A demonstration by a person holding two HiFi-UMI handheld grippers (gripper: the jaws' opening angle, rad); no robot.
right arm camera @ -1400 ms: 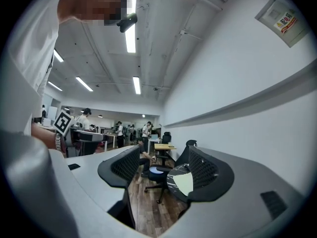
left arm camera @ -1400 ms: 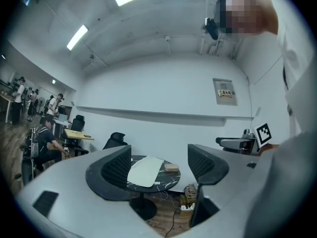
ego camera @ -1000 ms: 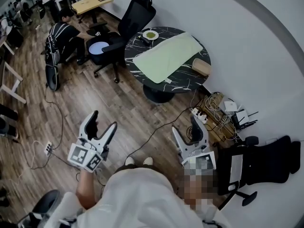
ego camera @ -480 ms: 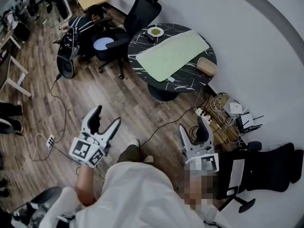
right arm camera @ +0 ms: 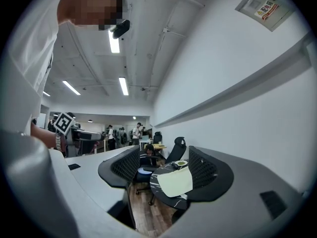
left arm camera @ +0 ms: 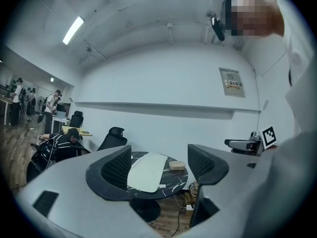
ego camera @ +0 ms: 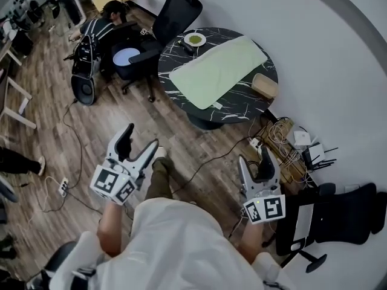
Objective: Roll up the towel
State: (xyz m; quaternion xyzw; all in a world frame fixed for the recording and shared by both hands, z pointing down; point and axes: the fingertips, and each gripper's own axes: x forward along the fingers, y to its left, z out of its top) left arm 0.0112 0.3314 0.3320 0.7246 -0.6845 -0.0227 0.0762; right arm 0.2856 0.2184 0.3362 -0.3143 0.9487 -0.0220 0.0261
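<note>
A pale green towel (ego camera: 217, 70) lies spread flat across a round black marble table (ego camera: 176, 58) some way ahead of me. The left gripper (ego camera: 140, 138) is open and empty, held in the air over the wooden floor well short of the table. The right gripper (ego camera: 254, 159) is also open and empty, above the floor near the cables. In the left gripper view the towel (left arm camera: 145, 171) and table (left arm camera: 174, 178) show far off between the open jaws. The right gripper view frames the same towel (right arm camera: 176, 182) between its open jaws.
On the table stand a small green dish (ego camera: 193, 40) and a wooden box (ego camera: 265, 84). A black office chair (ego camera: 175, 14) and a crouching person (ego camera: 104, 28) are at the table's far left. Cables and a power strip (ego camera: 275, 139) lie by the wall, and another chair (ego camera: 338, 213) lies at the right.
The person has stepped towards the table, one foot now forward. Both grippers have moved forward with them and stay open; the right gripper's marker cube now shows.
</note>
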